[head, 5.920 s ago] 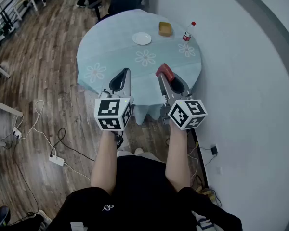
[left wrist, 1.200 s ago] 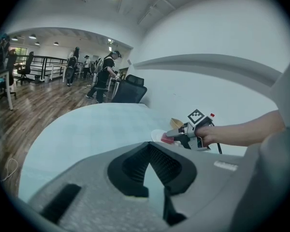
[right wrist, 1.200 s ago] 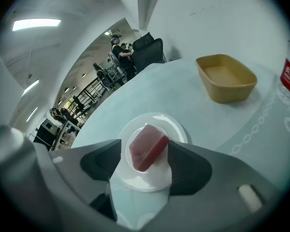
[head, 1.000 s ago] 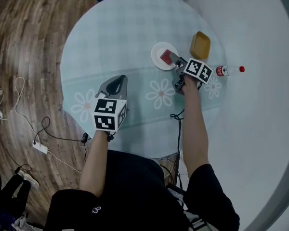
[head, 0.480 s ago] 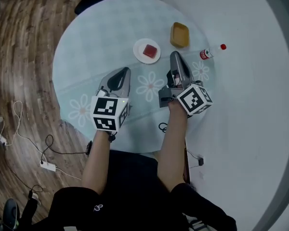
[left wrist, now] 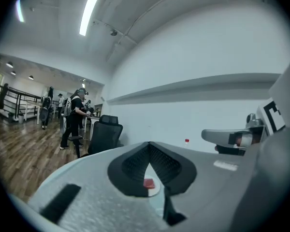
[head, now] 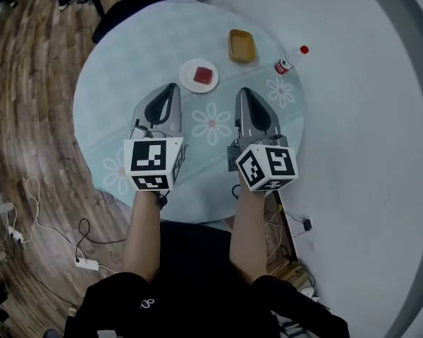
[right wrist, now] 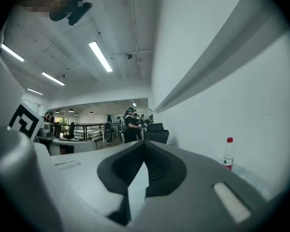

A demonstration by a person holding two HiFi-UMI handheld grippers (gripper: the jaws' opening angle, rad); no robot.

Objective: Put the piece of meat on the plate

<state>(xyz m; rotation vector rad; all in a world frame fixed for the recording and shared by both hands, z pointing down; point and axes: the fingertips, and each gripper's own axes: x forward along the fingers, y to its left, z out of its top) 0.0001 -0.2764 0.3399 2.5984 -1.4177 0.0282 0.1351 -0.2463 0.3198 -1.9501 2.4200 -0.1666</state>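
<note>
The red piece of meat (head: 203,75) lies on the small white plate (head: 189,82) at the far side of the round pale-blue table (head: 127,62). Both grippers hover side by side, nearer to me than the plate and apart from it. My left gripper (head: 170,89) is shut and holds nothing; in its own view the meat (left wrist: 149,182) and the plate (left wrist: 155,191) show through the gap below its closed tips (left wrist: 149,146). My right gripper (head: 243,91) is also shut and empty, its tips (right wrist: 144,145) pointing level over the table.
A yellow dish (head: 241,45) and a red-capped bottle (head: 287,61) stand to the right of the plate, close to the white wall. A black office chair (left wrist: 105,132) stands beyond the table. People stand farther back. Cables lie on the wooden floor (head: 35,189).
The right gripper has left the meat on the plate, drawn back toward me and shut. Both grippers have risen and now hang level beside each other.
</note>
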